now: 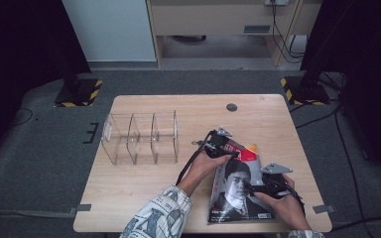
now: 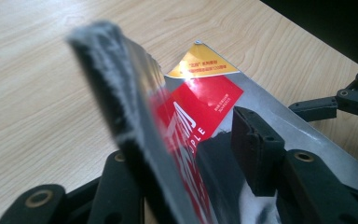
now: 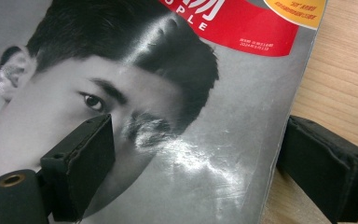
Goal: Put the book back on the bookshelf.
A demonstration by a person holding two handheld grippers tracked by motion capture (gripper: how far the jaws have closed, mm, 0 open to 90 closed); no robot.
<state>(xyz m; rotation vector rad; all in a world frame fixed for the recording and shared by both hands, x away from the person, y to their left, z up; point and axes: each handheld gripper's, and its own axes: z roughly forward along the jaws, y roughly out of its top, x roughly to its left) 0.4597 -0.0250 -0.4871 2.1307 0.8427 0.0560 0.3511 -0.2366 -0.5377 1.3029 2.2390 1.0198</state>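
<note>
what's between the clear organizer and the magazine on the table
In the high view, the person's left hand and left gripper lie between the clear organizer and the magazine.

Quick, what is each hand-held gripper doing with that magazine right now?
Left hand-held gripper: jaws on either side of the magazine's lifted top edge; shut or not cannot be told.
Right hand-held gripper: open, jaws straddling the magazine's right edge.

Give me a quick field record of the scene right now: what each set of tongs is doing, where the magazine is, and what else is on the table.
magazine: on the table's near right part, top edge lifted
left tongs: jaws on either side of the magazine's raised top edge, apparently gripping it
right tongs: open, one jaw over the cover, the other past its right edge
clear organizer: three compartments, on the table left of the magazine, nothing visible inside
table: light wood
</note>
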